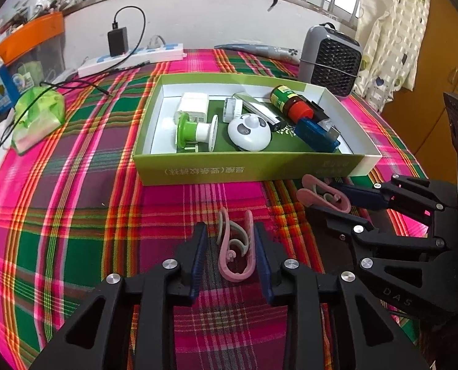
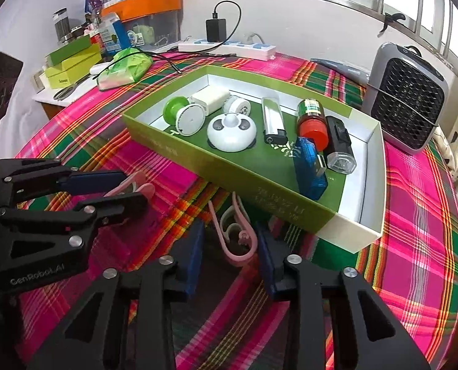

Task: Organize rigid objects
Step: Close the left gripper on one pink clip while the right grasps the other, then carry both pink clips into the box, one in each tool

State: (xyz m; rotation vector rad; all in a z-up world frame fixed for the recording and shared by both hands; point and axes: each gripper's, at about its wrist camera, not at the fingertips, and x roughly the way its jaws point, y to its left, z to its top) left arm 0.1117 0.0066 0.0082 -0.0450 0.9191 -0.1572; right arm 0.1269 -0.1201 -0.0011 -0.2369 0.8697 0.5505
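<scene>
"GenRoboLAI" on left hand-held gripper (image 2: 127, 189)

Two pink clips (image 1: 235, 248) (image 1: 322, 195) lie flat on the plaid cloth just before the green box (image 1: 247, 166) of small items.

Both tools are built of matte black plastic links with triangular cut-outs, pinned at the joints by round silver screw heads. The left gripper (image 1: 230, 252) carries dark blue ribbed pads on the inner faces of its fingers and white "GenRobot.AI" lettering on its side. The right gripper (image 2: 230, 254) has the same blue pads and pale letters, seemingly "DAS".
</scene>
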